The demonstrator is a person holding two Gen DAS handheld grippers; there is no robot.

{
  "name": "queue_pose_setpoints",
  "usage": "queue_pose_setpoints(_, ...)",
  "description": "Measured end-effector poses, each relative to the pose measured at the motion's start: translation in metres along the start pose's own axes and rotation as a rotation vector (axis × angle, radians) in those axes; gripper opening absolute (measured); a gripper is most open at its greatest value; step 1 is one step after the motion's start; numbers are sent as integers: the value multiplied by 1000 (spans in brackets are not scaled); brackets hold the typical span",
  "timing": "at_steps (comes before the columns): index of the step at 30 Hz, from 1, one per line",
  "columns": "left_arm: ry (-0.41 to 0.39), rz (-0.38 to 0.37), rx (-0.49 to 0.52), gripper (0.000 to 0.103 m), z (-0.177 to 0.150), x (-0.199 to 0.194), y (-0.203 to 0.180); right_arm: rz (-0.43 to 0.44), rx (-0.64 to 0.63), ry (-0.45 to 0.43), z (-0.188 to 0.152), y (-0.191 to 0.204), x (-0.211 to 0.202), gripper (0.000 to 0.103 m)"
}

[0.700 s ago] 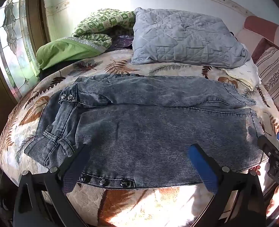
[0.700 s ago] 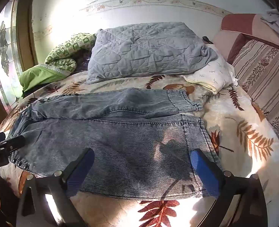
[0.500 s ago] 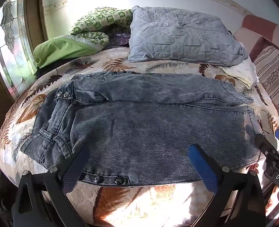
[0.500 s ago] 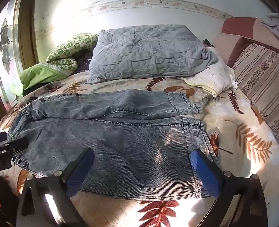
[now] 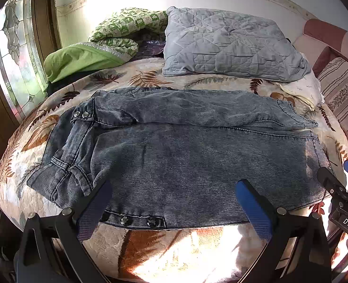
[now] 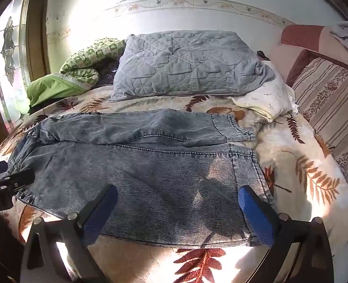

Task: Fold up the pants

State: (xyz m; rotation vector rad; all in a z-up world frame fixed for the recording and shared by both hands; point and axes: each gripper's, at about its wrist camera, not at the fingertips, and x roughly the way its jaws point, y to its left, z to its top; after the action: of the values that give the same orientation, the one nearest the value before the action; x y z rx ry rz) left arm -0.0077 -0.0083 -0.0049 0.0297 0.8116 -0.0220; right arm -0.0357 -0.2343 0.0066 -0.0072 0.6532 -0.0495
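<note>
While the faded grey-blue denim pants (image 5: 185,155) lie flat on the leaf-patterned bed (image 5: 174,254), their long axis runs left to right, across both views; the waistband with its metal snaps sits at the left, nearer the left hand-held gripper (image 5: 174,208), whose blue-padded jaws are spread wide and released, hovering over the near edge and touching nothing; one leg lies beyond the other, side by side, lightly creased, sun-streaked; the hems end at the right, nearer the right hand-held gripper (image 6: 177,212), likewise fully released above the near leg; a likely next move is each side pinching its own end; a grey quilted pillow (image 6: 185,63) rests behind.
</note>
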Motion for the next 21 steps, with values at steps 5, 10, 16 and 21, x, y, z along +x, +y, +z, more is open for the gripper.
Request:
queue_pose_setpoints(5,1,0,-5,103,0,0,2,-3,-3,-1,0,0,0,103)
queue_pose_setpoints(10,2,3,-3,103,1,0,1,-5,0,-7,1,0,0,103)
queue_pose_setpoints(16,3,5,-4,103,1,0,1,-5,3,-10,1,-1,-1,103)
queue_pose_setpoints(21,2,6,-4,103,0,1,1,-6,2,-12,1,-1,-2,103)
